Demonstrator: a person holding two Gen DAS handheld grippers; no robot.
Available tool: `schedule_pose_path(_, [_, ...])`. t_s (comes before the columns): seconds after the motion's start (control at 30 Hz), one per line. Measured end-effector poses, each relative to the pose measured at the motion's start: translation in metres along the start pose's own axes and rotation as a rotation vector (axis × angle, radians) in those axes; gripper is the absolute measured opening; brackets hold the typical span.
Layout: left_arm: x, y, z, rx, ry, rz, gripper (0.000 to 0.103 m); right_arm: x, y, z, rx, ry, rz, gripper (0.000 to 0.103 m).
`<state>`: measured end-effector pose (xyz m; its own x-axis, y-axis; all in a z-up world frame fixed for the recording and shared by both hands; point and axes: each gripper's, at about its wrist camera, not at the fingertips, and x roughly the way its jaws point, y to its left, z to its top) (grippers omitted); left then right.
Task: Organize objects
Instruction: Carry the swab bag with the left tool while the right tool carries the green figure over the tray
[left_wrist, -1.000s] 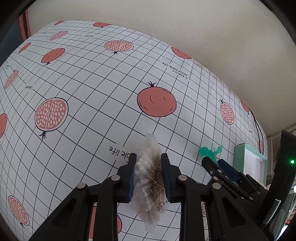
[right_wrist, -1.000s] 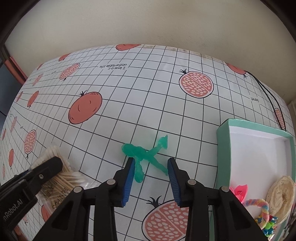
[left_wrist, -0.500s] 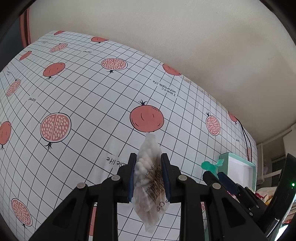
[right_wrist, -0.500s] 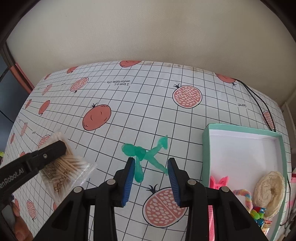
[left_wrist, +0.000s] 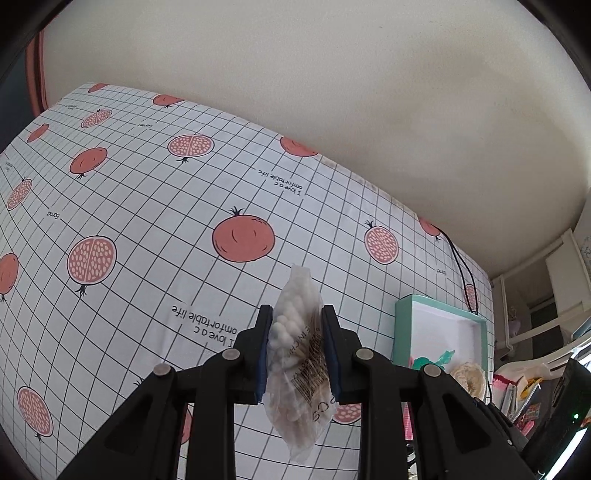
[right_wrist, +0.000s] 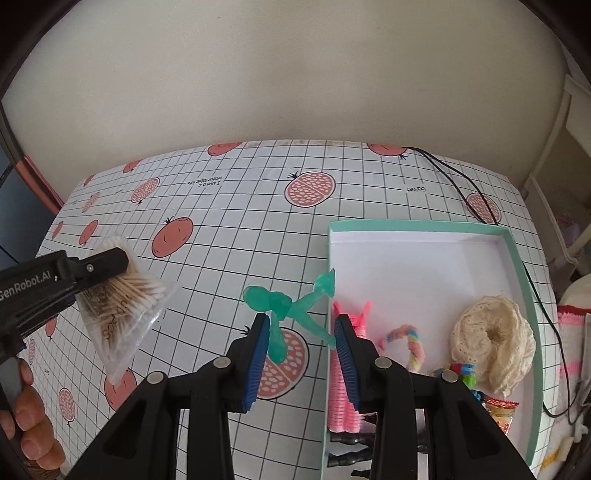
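the left gripper (left_wrist: 295, 354) is clamped on a clear bag of cotton swabs (left_wrist: 297, 369), held above the tablecloth (left_wrist: 147, 221) – light, crinkly, slippery film, best pinched across the packed middle. the right gripper (right_wrist: 301, 350) pinches a green toy figure (right_wrist: 286, 310) by its legs; stiff, thin limbs. the mint box (right_wrist: 517, 266) sits at three o'clock – already holding a lace scrunchie (right_wrist: 495, 343).

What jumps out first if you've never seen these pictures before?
Probably the pomegranate-print tablecloth covering the table. Next, the bag of cotton swabs pinched in the left gripper above it, and the green toy figure held by the right gripper beside the mint-rimmed box.
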<state>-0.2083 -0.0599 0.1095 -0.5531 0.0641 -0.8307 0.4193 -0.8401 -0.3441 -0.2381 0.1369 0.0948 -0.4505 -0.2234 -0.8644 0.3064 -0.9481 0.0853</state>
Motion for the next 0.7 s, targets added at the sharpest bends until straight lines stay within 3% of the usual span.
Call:
schedule_pose_path(0.4, [0.000,-0.086,-0.027,0.114,-0.008,-0.060,0.027,-0.026,-0.064,-0.006,0.086,-0.063,-0.030,0.039])
schedule_pose_path(0.7, [0.016,-0.121,-0.046,0.161,0.020,-0.086,0.027,-0.027,-0.115,-0.016,0.172,-0.066,-0.049,0.039])
